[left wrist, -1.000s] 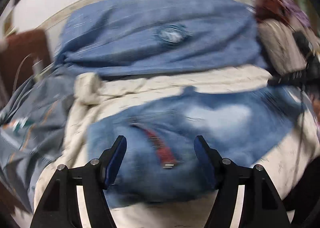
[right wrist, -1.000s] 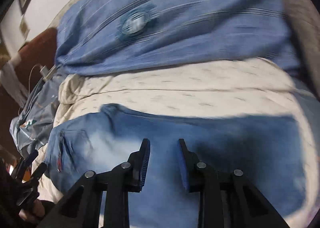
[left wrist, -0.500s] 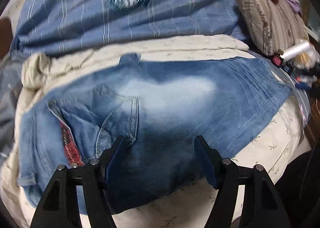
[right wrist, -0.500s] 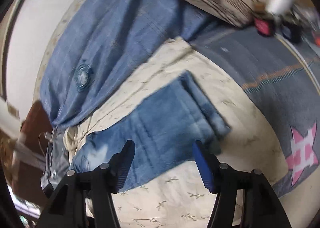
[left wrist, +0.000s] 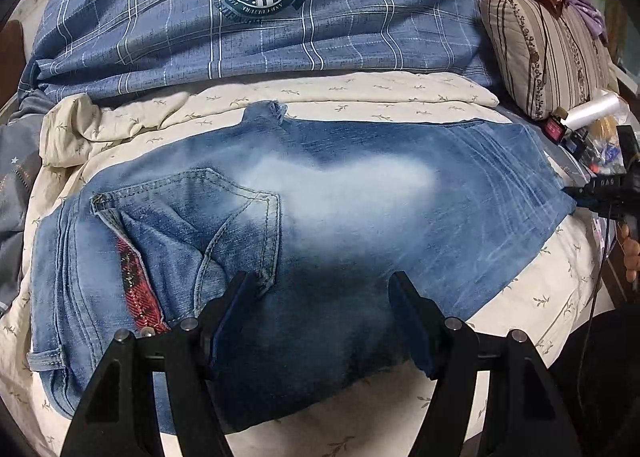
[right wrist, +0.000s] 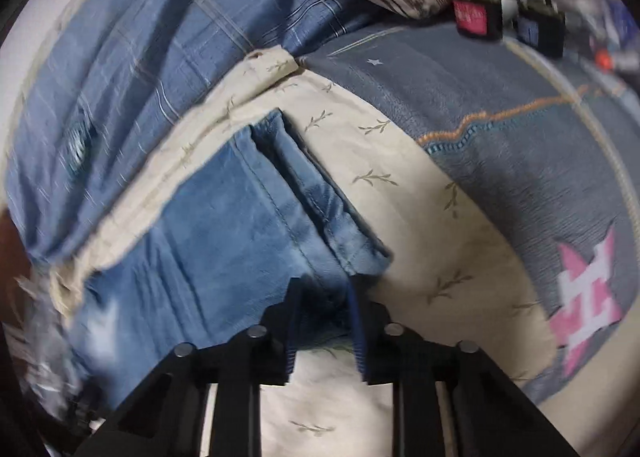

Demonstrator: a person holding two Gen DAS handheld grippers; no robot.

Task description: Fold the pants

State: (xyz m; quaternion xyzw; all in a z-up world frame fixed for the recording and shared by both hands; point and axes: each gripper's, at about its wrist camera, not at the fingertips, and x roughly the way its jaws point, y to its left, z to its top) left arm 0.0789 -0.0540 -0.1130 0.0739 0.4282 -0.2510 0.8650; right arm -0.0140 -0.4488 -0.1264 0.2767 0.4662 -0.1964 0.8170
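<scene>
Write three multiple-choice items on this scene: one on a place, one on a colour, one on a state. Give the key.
1. What do the jeans lie on?
A. a cream leaf-print sheet
B. a bare wooden floor
C. a chair seat

2. What colour is the plaid trim by the jeans' pocket?
A. green
B. red
C. yellow

3. How do the left tongs stand?
A. shut on the jeans
B. shut on the sheet
C. open, holding nothing

Key:
1 A: the sheet shows all round the denim.
2 B: the strip is red with dark checks.
3 C: the two fingers stand wide apart with flat denim in view between them.
</scene>
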